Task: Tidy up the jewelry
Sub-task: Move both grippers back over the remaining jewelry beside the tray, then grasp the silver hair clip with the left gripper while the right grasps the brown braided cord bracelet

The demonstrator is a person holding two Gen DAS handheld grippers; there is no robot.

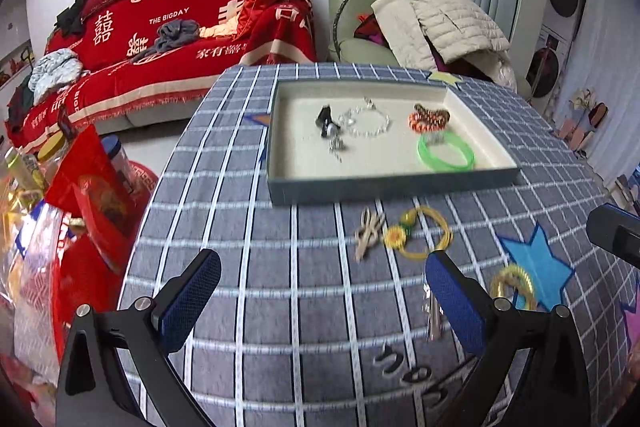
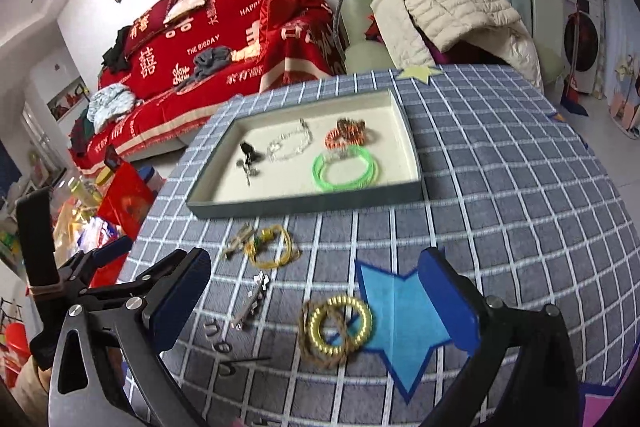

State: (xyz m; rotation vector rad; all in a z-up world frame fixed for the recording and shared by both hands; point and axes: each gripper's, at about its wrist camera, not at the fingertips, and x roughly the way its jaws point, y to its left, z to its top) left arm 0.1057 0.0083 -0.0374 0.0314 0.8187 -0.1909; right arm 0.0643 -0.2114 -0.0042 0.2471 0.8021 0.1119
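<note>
Jewelry is split between two places: inside the shallow tray [image 2: 408, 131] a green bangle [image 2: 346, 169], an orange beaded bracelet [image 2: 346, 135], a clear bead bracelet [image 2: 290, 145] and a small dark piece [image 2: 248, 151] are seen lying apart from one another, with bare lining left along the tray's near wall. On the checked tablecloth [image 2: 500, 195] in front of the tray's near edge, a yellow cord bracelet [image 2: 272, 247] is found beside a pale clip [image 2: 238, 241]; closer in lie a silver hairpin [image 2: 252, 301] and a gold bead ring overlapping a brown braided ring [image 2: 336, 325], touching the edge of a blue star patch [image 2: 404, 323]. Left gripper [image 1: 322, 295] is held above the cloth, fingers spread wide, nothing between them. Right gripper [image 2: 314, 297] is likewise spread and empty, the gold and brown rings framed between its fingers. Open cloth is noted to the right of the tray; the table's left edge drops off to clutter below.
</note>
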